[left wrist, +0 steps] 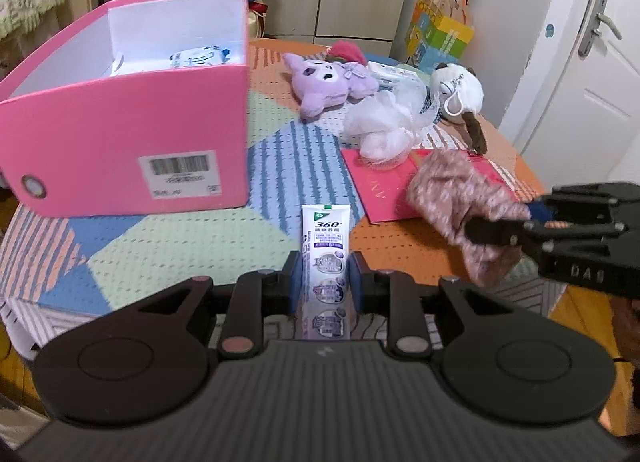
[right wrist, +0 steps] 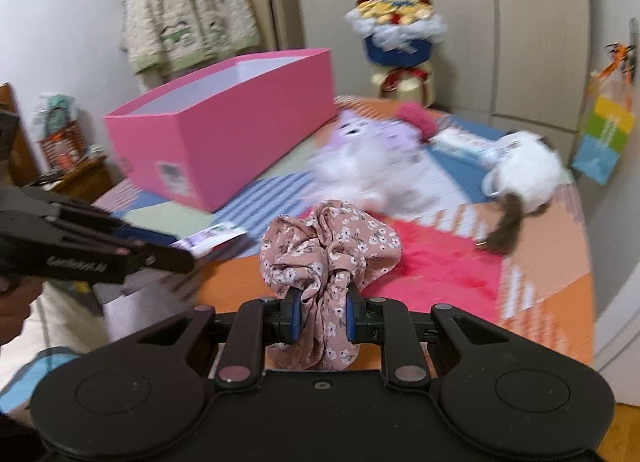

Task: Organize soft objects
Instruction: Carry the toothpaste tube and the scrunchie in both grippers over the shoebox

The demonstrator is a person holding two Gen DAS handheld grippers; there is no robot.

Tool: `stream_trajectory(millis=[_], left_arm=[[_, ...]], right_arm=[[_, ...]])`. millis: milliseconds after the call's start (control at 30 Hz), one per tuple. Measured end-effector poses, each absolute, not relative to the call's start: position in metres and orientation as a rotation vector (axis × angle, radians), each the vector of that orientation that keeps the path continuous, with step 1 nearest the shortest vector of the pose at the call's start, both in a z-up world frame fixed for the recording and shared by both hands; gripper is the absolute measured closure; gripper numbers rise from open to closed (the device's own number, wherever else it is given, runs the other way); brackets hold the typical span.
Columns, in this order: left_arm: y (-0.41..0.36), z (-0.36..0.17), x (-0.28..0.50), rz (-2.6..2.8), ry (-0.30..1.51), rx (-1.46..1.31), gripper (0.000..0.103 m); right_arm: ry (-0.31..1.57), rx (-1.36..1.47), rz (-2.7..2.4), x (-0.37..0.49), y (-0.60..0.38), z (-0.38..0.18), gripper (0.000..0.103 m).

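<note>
My left gripper (left wrist: 325, 280) is shut on a white and purple tube (left wrist: 326, 258), held above the patterned cloth in front of the open pink box (left wrist: 120, 129). My right gripper (right wrist: 320, 316) is shut on a pink floral scrunchie (right wrist: 328, 246), which also shows as the floral scrunchie (left wrist: 452, 197) at the right of the left wrist view. A purple plush (left wrist: 326, 79), a white mesh pouf (left wrist: 384, 127) and a white and brown plush (left wrist: 460, 95) lie on the table behind. A white packet (left wrist: 200, 55) lies inside the box.
A red card (left wrist: 380, 185) lies flat under the pouf. A flower bouquet (right wrist: 396, 37) and a colourful paper bag (left wrist: 438, 35) stand at the table's far side. A door (left wrist: 580, 61) is at the right, and a cardigan (right wrist: 188, 5) hangs on the wall.
</note>
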State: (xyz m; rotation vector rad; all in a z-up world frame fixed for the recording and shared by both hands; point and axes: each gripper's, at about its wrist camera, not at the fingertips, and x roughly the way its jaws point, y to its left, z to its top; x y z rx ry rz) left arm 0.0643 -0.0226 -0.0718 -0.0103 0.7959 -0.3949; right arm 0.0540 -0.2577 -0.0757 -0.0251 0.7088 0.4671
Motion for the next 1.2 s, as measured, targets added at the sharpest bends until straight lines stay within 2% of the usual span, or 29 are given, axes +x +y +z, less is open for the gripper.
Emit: stream_trajectory(millis=[467, 733, 1000, 1200], left_arm=[[0.042, -0.005, 0.049, -0.459, 0.848, 0.002, 0.080], [0.083, 0.040, 0.058, -0.398, 0.722, -0.002, 0.080], [0.097, 0.069, 0.109, -0.384, 0.635, -0.025, 0.080], [0.093, 0.065, 0.185, -0.323, 0.637, -0.022, 0.080]], right_arm=[[0.752, -0.038, 0.761, 0.054, -0.185, -0.009, 0.080], [0.692, -0.055, 0.793, 0.080, -0.149, 0.032, 0.080], [0.684, -0.051, 0.760, 0.137, -0.130, 0.051, 0.080], [0.728, -0.014, 0.715, 0.210, -0.117, 0.041, 0.080]])
